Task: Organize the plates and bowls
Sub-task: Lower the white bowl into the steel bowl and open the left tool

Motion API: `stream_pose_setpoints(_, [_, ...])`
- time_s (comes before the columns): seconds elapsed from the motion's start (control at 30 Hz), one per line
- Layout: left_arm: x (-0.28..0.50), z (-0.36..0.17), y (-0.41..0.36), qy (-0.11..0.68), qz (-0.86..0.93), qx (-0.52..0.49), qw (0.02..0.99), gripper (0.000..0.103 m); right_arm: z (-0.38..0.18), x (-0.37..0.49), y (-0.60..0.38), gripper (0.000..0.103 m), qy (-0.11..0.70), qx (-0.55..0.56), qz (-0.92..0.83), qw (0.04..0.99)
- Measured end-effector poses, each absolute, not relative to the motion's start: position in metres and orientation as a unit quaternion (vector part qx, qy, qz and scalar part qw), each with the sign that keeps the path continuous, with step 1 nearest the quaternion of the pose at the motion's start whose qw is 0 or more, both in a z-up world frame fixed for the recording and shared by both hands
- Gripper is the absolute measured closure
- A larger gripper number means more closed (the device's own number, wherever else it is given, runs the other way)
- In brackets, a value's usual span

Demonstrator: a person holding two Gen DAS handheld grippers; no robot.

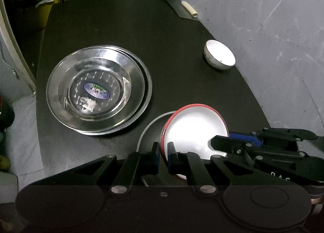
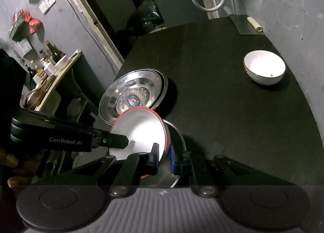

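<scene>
Left tongs [image 1: 163,159], right tongs [image 2: 164,159] clamp red-rimmed plate [image 1: 194,129].

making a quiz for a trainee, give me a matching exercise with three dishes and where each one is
Things:
1. red-rimmed plate
2. steel plates
3. white bowl

Places:
A. alone near the table's wall-side edge
B. stacked on the table's open side
C. off the table, clamped at its rim by both grippers

Pairs: 1-C, 2-B, 3-A

The left gripper and right gripper each pinch the red-rimmed plate's rim.
</scene>
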State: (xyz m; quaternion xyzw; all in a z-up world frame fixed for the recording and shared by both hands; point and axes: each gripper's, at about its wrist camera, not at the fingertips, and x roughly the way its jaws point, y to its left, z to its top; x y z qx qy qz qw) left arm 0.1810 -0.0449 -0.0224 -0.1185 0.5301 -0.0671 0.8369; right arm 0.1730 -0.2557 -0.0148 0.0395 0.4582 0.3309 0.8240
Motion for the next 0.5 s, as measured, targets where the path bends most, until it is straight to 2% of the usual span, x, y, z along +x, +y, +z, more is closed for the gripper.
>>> stream_pose_setpoints(0.5, [0.18,-0.0297,-0.0457,0.545,-0.058,-0.117,0.828,0.096,-0.0231,0.1752,-0.2514,0.09,0.475,0.028,0.339,0.811])
